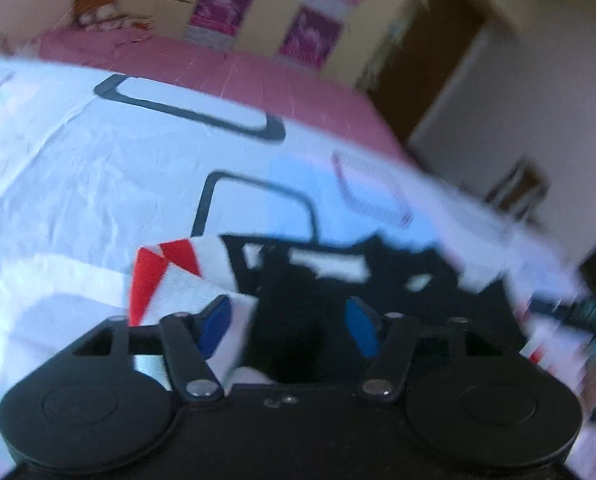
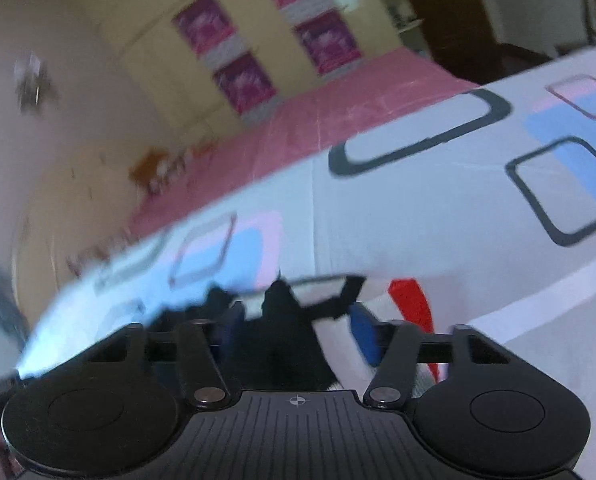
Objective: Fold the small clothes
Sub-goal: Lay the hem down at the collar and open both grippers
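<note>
left gripper [image 1: 287, 326] is standing with jaws apart over the garment [image 1: 298, 292], fabric lying between the pads, unpinched | right gripper [image 2: 295, 334] is likewise gaping, released | garment is lying on the patterned bedsheet [image 1: 97, 168], probably set down to settle a fold

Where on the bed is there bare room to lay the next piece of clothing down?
Free: the white sheet beyond the garment, up to the pink bedspread. Crowded: right at the left gripper and right gripper, where the garment's black part lies between open jaws.
</note>
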A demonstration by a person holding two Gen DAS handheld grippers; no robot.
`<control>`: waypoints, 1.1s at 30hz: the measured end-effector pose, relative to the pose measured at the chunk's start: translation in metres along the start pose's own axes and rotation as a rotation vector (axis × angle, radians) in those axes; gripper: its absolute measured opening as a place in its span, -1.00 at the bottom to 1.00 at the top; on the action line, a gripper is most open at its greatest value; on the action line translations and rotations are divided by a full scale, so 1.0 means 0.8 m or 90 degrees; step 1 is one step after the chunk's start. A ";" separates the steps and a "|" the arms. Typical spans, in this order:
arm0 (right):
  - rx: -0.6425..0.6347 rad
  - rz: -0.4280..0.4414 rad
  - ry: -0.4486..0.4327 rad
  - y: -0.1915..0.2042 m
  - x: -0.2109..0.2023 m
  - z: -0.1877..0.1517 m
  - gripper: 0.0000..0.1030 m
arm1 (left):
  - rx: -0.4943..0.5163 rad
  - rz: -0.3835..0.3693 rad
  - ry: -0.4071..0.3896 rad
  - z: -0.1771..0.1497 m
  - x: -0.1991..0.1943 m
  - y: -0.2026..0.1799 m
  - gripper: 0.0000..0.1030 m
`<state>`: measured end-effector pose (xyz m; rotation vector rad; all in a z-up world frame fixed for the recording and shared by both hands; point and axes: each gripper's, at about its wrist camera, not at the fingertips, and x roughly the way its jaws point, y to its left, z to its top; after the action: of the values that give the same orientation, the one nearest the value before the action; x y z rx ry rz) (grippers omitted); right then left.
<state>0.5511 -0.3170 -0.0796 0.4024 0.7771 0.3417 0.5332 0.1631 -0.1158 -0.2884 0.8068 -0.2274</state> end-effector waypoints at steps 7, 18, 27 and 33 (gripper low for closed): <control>-0.183 -0.085 0.043 0.047 0.048 -0.025 -0.21 | 0.095 0.060 0.018 0.002 0.021 -0.023 -0.45; -0.192 -0.119 -0.025 0.041 0.039 -0.020 -0.94 | 0.042 0.082 -0.092 0.001 -0.003 -0.011 -0.92; -0.165 -0.149 0.008 0.035 0.066 -0.021 -0.94 | 0.048 0.128 -0.042 0.002 0.028 -0.012 -0.89; -0.174 -0.152 -0.022 0.045 0.035 -0.021 0.06 | 0.039 0.121 -0.061 0.000 0.009 -0.012 0.05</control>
<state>0.5520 -0.2697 -0.0903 0.0573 0.7242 0.2117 0.5371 0.1520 -0.1178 -0.1625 0.7253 -0.0598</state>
